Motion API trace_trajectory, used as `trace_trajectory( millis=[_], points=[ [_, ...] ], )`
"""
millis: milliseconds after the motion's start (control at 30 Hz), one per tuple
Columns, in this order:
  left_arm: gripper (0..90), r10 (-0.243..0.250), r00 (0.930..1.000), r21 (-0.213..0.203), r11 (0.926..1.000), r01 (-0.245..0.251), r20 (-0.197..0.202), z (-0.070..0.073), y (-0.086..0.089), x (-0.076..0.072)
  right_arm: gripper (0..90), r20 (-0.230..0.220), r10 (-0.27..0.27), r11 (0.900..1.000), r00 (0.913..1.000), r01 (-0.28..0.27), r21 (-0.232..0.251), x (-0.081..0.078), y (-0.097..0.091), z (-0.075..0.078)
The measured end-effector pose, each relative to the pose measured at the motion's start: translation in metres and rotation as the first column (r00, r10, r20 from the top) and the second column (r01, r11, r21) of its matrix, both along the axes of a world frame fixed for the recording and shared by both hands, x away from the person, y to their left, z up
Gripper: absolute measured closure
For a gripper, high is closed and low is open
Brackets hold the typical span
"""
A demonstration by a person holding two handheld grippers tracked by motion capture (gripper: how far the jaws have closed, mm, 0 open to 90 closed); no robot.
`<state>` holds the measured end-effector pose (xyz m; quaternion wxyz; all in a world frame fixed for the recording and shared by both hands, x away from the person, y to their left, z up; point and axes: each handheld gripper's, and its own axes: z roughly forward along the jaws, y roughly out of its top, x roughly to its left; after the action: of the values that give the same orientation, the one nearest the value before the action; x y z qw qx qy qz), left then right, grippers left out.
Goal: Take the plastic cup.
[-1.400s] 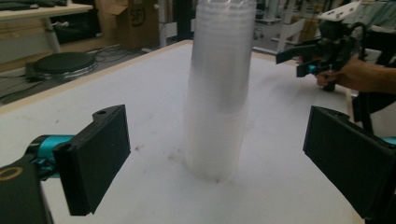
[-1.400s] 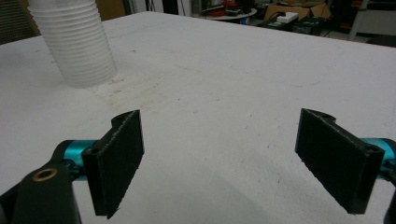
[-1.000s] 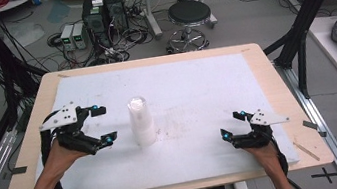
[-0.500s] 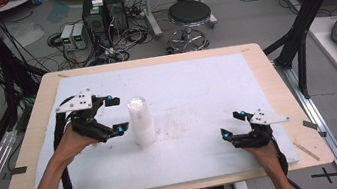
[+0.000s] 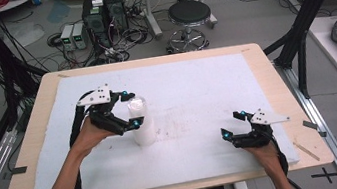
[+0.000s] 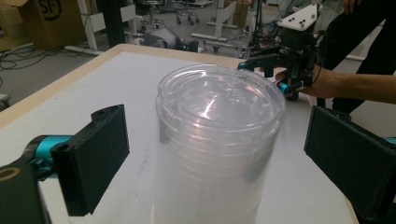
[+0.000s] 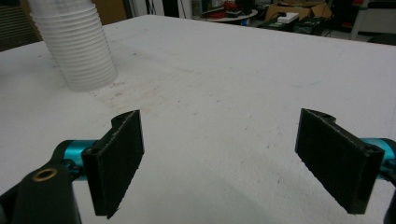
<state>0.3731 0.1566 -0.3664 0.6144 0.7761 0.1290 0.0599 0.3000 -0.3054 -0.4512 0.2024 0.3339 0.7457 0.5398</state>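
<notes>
A stack of clear plastic cups [image 5: 141, 124] stands upside down on the white mat [image 5: 195, 85], left of the middle. My left gripper [image 5: 131, 109] is at the stack's upper part, open, with one jaw on each side. In the left gripper view the cup stack [image 6: 219, 140] sits between the two black jaws with a gap on both sides. My right gripper [image 5: 233, 125] rests low over the mat at the front right, open, with nothing between its jaws. The right gripper view has the cup stack [image 7: 77, 46] far off at the top left.
The mat covers most of a wooden table [image 5: 274, 73]. A scuffed patch [image 5: 180, 118] marks the mat right of the cups. Behind the table on the floor stand a stool [image 5: 188, 13], electronics boxes [image 5: 103, 8] and cables. Black frame posts [image 5: 307, 18] rise at the sides.
My left gripper has moved right across the mat to the cup stack, and its jaws now straddle it. The right gripper and the cups have stayed where they were.
</notes>
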Motion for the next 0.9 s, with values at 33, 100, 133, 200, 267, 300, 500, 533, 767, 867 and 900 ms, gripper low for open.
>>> trace_trajectory(
  millis=[33,100,133,200,267,300,500,533,767,867,900],
  points=[
    [6.6,0.003,1.0,-0.003,1.0,-0.003,-0.005,-0.002,-0.001,0.001,15.3,0.001,0.001,1.0,1.0,-0.001,0.0,0.0,0.0,0.0],
    [6.5,0.005,0.9999,-0.02,0.9998,-0.006,-0.014,-0.006,-0.002,0.002,15.3,0.0,-0.001,1.0,1.0,0.001,0.002,0.0,0.0,0.0],
    [6.6,0.01,0.9998,-0.028,0.9996,-0.01,-0.015,-0.008,-0.002,0.003,15.3,0.001,-0.001,1.0,1.0,0.001,0.002,-0.001,0.0,0.0],
    [6.6,0.012,0.9997,-0.011,0.9999,-0.012,-0.02,-0.01,-0.003,0.004,15.3,0.007,0.0,1.0,1.0,0.0,0.0,0.0,0.0,0.0],
    [6.6,0.011,0.9997,-0.011,0.9999,-0.011,-0.022,-0.01,-0.004,0.005,15.3,0.005,0.0,1.0,1.0,0.0,0.004,0.0,0.0,0.0],
    [6.7,0.012,0.9998,-0.008,0.9999,-0.012,-0.017,-0.01,-0.005,0.005,15.3,0.003,0.001,1.0,1.0,-0.001,0.005,0.0,0.0,0.0],
    [9.6,0.017,0.9996,0.024,0.9996,-0.017,-0.022,-0.012,-0.006,0.006,15.3,0.002,0.001,1.0,1.0,-0.001,0.004,0.0,0.0,0.0],
    [10.4,0.017,0.9996,0.024,0.9996,-0.017,-0.022,-0.012,-0.006,0.006,15.3,0.002,0.001,1.0,1.0,-0.001,0.005,0.0,0.0,0.0],
    [15.0,0.023,0.9991,0.034,0.9992,-0.022,-0.037,-0.013,-0.005,0.007,15.3,0.0,-0.001,1.0,1.0,0.001,0.004,0.0,0.0,0.0],
    [17.2,0.022,0.9989,0.035,0.9992,-0.021,-0.042,-0.013,-0.005,0.007,15.3,0.002,0.001,1.0,1.0,-0.001,0.004,0.0,0.0,0.0],
    [17.5,0.022,0.9987,0.042,0.9989,-0.02,-0.046,-0.014,-0.006,0.007,15.3,0.002,0.0,1.0,1.0,0.0,0.004,0.0,0.0,0.0]
  ],
)
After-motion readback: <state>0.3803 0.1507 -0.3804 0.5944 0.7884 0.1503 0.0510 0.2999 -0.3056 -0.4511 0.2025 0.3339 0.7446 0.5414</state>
